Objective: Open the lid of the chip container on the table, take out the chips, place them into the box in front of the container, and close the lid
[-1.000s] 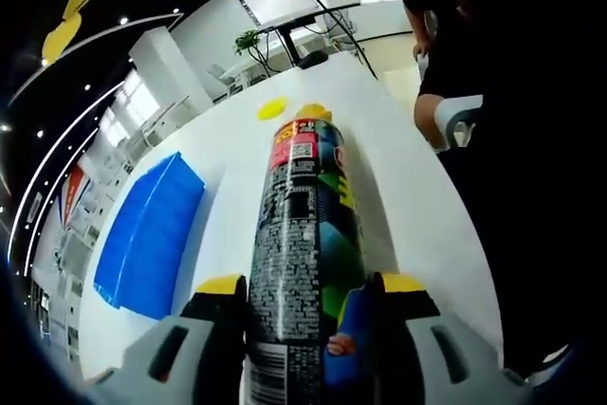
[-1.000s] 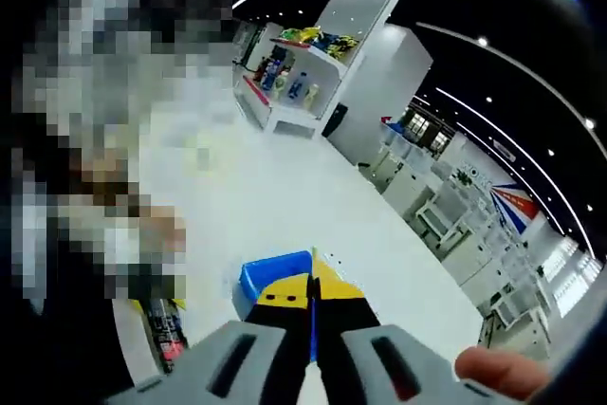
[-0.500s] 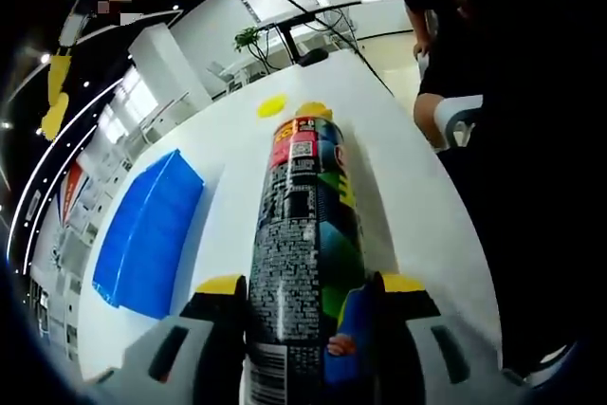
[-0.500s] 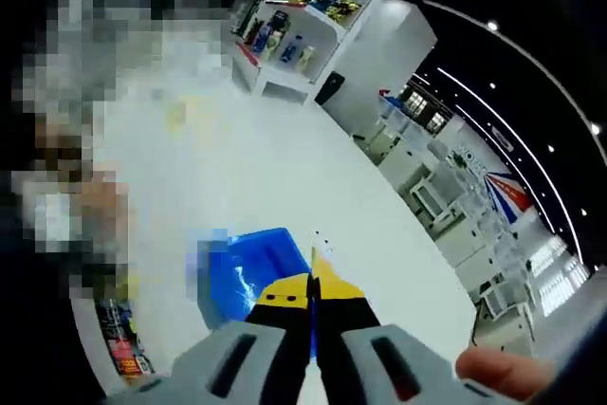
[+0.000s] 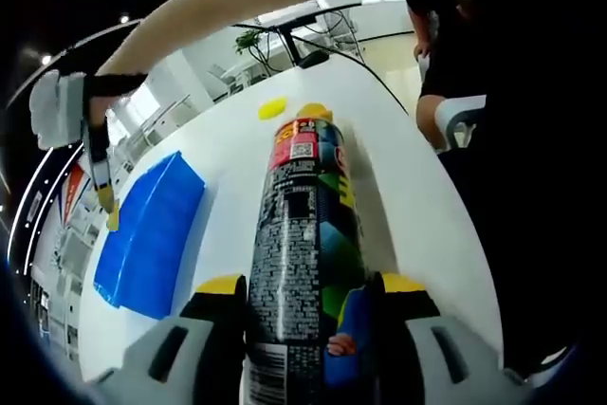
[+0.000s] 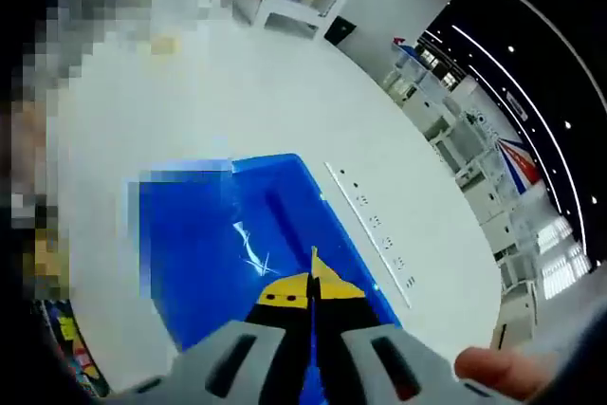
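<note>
1. In the left gripper view, the left gripper (image 5: 305, 305) has its yellow-tipped jaws closed against the sides of the chip container (image 5: 305, 234), a glossy printed cylinder lying lengthwise and pointing away across the white table (image 5: 417, 225).
2. The table's right edge runs just beside the container; a person in dark clothes (image 5: 493, 92) stands along that edge.
3. Left of the container lies the blue box (image 5: 147, 234), flat and rectangular, with a strip of bare white table between the two.
4. Beyond the container's far end a small yellow lid (image 5: 272, 107) rests on the table.
5. The right gripper (image 5: 106, 206) reaches in from the upper left, held out on a bare forearm above the box.
6. In the right gripper view, the right gripper (image 6: 312, 296) has its jaws pressed together around a thin yellow chip (image 6: 316, 267), poised over the smooth blue box (image 6: 209, 234).
</note>
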A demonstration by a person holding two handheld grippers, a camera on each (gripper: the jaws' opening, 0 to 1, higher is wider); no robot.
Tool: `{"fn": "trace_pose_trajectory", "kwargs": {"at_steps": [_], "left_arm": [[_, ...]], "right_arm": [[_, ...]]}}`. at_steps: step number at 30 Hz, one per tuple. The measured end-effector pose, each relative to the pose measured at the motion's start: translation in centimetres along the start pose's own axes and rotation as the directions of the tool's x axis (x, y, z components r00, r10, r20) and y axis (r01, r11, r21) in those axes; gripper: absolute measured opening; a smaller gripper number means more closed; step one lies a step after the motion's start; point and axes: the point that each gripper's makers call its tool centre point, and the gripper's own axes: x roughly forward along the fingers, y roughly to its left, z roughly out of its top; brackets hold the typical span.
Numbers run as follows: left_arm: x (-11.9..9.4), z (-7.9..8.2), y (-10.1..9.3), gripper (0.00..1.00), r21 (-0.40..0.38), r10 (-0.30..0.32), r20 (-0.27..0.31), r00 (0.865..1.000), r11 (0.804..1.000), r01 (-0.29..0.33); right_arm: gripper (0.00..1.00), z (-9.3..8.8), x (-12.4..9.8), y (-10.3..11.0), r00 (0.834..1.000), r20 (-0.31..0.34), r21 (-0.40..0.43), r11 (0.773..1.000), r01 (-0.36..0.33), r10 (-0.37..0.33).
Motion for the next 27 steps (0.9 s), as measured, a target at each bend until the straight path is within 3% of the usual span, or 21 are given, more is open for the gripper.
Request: {"fn": "trace_pose_trajectory", "kwargs": {"at_steps": [10,16,23,27], "left_arm": [[0.0,0.0,0.0,0.54,-0.001,0.005,0.011,1.0,1.0,-0.005],[0.0,0.0,0.0,0.54,0.001,0.008,0.015,1.0,1.0,-0.008],[-0.1,0.0,0.1,0.54,0.0,0.012,0.022,1.0,1.0,-0.012],[-0.1,0.0,0.2,0.54,-0.001,0.015,0.024,1.0,1.0,-0.015]], "right_arm": [[0.0,-2.6,2.7,1.2,0.998,-0.062,-0.048,0.999,-0.006,0.003],[0.01,-3.3,3.2,1.3,0.997,-0.071,-0.066,0.998,-0.01,0.006],[0.02,-5.2,3.8,2.3,0.992,-0.114,-0.049,0.997,-0.06,0.054],[0.03,-5.2,3.8,2.3,0.994,-0.093,-0.029,0.998,-0.064,0.061]]}}
